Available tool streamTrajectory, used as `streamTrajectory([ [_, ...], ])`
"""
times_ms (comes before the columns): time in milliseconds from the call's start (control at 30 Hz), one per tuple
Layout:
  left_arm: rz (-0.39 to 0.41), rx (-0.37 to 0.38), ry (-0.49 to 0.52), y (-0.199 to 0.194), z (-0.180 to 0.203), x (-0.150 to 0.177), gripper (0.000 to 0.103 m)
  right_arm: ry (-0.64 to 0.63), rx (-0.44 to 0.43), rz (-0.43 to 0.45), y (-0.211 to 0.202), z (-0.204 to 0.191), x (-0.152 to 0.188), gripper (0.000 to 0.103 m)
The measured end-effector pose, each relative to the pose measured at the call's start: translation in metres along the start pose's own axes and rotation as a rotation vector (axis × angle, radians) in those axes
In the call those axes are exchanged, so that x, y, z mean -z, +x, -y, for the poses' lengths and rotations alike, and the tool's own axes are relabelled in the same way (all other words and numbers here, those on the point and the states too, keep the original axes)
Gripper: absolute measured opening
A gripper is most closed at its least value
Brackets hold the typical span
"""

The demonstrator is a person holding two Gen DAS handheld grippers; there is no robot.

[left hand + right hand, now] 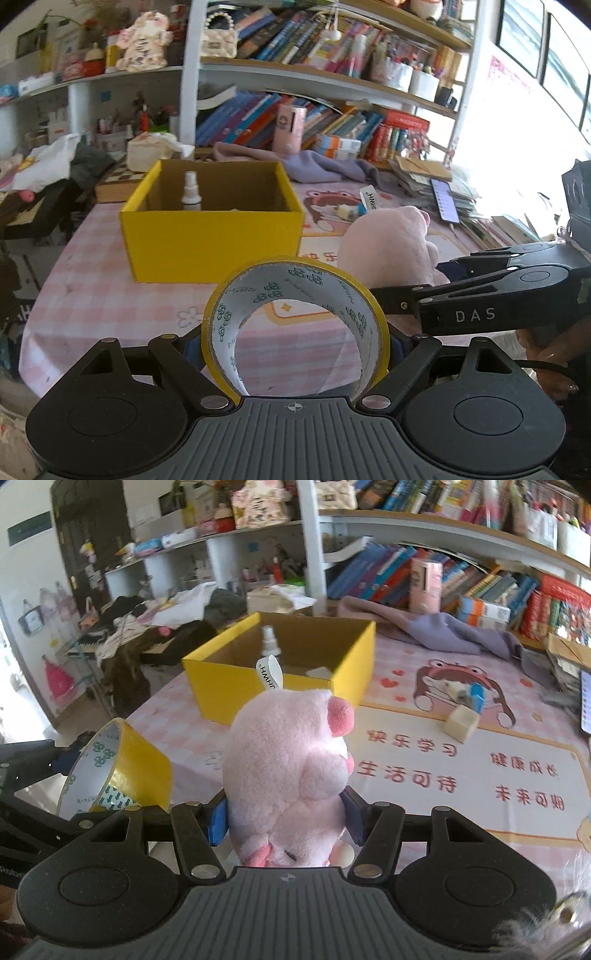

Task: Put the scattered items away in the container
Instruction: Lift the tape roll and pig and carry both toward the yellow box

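Observation:
A roll of yellow tape (295, 321) stands on edge between the pads of my left gripper (295, 347), which is shut on it above the table's near edge. My right gripper (286, 819) is shut on a pink plush pig (291, 771) with a white label; in the left wrist view the pig (384, 243) shows to the right of the tape (118, 771). Ahead of both stands the yellow box (214, 236), seen too from the right as the box (347, 664). A white spray bottle (191, 194) stands inside it. A cream cube (461, 723) and a small blue item (476, 696) lie on the mat.
The table carries a pink checked cloth (92, 295) and a cartoon mat (461, 775). A purple cloth (443, 631) lies behind the box. A phone (445, 205) rests on stacked papers at the right. Bookshelves (314, 122) line the back, and clothes are piled at the left (147, 627).

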State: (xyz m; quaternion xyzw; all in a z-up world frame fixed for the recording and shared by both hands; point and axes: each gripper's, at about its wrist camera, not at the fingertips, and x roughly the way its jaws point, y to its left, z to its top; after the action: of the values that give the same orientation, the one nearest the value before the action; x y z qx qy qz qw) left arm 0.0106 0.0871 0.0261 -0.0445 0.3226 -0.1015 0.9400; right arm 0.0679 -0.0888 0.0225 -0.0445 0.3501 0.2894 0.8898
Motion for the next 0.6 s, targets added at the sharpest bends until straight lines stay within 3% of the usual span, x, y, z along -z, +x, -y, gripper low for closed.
streamTrajectory([
  [600,0.004,-0.02,-0.046,0.015,-0.02,-0.008,0.088,-0.052,-0.019,-0.044,0.025,-0.003,-0.017,0.058],
])
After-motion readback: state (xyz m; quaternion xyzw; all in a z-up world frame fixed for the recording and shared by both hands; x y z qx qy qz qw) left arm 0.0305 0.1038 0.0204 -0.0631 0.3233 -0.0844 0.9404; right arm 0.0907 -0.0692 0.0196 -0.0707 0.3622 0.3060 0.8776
